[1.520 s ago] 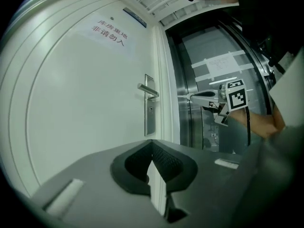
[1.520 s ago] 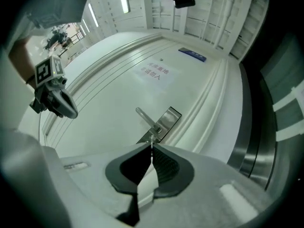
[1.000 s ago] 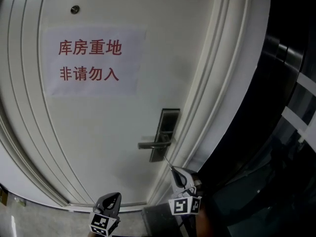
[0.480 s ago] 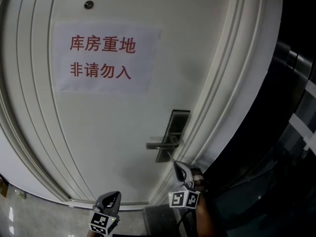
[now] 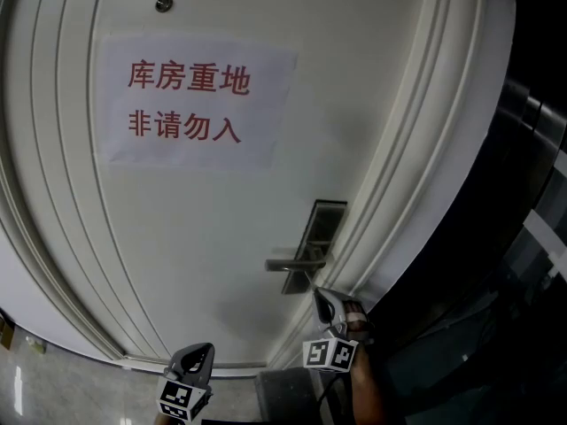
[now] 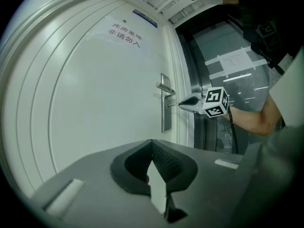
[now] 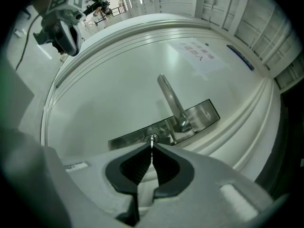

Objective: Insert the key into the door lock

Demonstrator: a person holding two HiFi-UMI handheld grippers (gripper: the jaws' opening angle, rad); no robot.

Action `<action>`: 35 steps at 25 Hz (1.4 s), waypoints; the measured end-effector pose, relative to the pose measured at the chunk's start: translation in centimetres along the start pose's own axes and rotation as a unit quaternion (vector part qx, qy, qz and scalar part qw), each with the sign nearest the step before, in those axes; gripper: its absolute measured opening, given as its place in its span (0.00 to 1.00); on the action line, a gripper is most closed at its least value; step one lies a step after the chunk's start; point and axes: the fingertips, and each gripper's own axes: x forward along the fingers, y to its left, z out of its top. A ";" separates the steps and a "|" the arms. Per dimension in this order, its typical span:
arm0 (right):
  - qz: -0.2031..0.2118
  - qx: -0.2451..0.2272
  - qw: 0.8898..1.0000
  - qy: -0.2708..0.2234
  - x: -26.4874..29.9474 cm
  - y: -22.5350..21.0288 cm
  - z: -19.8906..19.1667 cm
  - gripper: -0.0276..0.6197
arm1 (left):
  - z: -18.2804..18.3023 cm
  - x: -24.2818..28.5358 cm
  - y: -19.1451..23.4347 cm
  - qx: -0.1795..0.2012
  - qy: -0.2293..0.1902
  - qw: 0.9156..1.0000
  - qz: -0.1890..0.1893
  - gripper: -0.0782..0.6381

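The lever handle (image 5: 285, 263) juts from the lock plate (image 5: 322, 227) just above the keyhole (image 7: 152, 138) — the open way in lies beneath it, and the right gripper (image 5: 318, 297), pinching the key (image 7: 151, 145), fills that gap. The stepped door frame (image 5: 399, 175) crowds the plate's right edge. Leftward the flat door (image 5: 204, 237) face is bare; the left gripper (image 5: 200, 354) hangs low, well apart from the lock plate.

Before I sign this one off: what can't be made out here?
- How deep the key sits in the lock plate: right gripper view, the right gripper's jaws cover the blade; head view, too small.
- Hand holding the left gripper: head view, cut off at the bottom edge.
- Blue sign's print: left gripper view, too small.
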 end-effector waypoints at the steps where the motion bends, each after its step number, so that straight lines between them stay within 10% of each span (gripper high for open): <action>1: 0.000 -0.001 1.000 0.001 0.1 0.1 -0.2 0.06 | 0.0 0.0 0.1 0.000 -0.001 1.000 0.001 0.11; 35: 0.000 -0.074 0.996 0.040 1.6 -0.2 -0.5 0.06 | -0.8 1.1 0.8 -0.022 -0.001 1.000 -0.006 0.11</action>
